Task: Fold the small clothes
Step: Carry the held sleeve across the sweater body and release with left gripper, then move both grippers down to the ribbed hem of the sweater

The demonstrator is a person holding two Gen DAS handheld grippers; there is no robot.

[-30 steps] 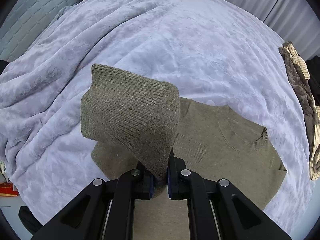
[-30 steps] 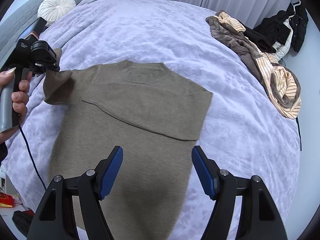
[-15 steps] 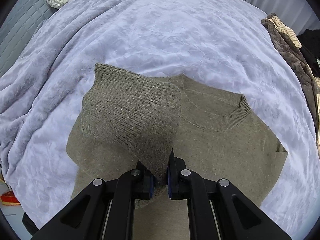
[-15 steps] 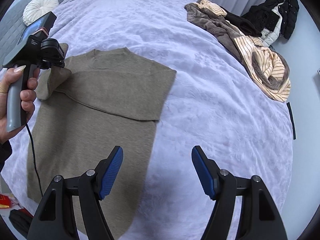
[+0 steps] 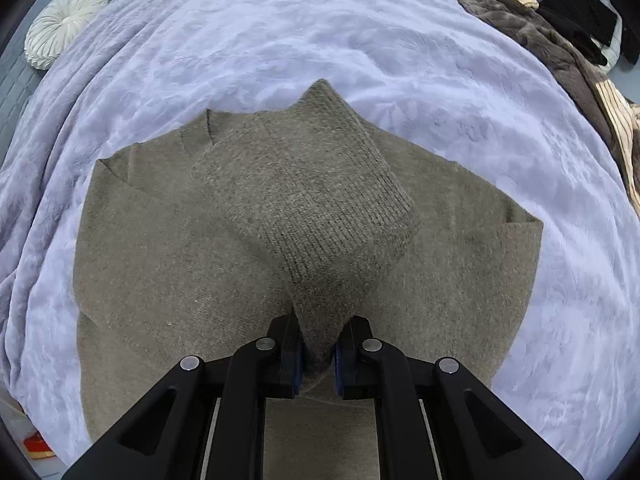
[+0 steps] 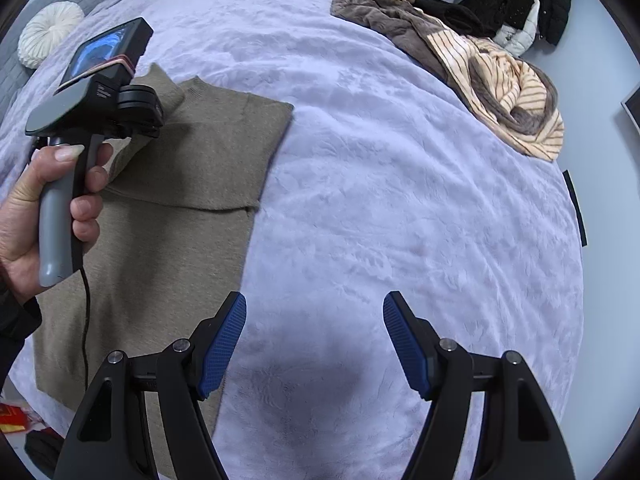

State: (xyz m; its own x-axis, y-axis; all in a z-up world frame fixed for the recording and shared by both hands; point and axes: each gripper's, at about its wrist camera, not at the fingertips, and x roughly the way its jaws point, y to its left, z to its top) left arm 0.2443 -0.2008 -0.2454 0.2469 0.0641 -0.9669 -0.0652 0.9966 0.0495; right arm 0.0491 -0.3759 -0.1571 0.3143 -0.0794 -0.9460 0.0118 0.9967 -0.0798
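Observation:
An olive-brown knit sweater (image 5: 160, 264) lies flat on the lavender blanket (image 5: 320, 32); it also shows at the left of the right wrist view (image 6: 200, 168). My left gripper (image 5: 318, 354) is shut on the sweater's left sleeve (image 5: 312, 200) and holds it lifted over the sweater's body. The other sleeve lies folded across the chest. My right gripper (image 6: 314, 344) is open and empty, above bare blanket to the right of the sweater. The left gripper's handle, in a hand, shows in the right wrist view (image 6: 92, 120).
A pile of brown and striped clothes (image 6: 480, 60) lies at the far right of the bed, with dark garments (image 6: 532, 4) behind it. A round white cushion (image 5: 60, 28) sits at the far left by the grey headboard. Red items lie on the floor lower left (image 6: 12, 420).
My left gripper has carried the sleeve rightward over the sweater's body. My right gripper has drifted right, off the sweater and over bare blanket, staying open.

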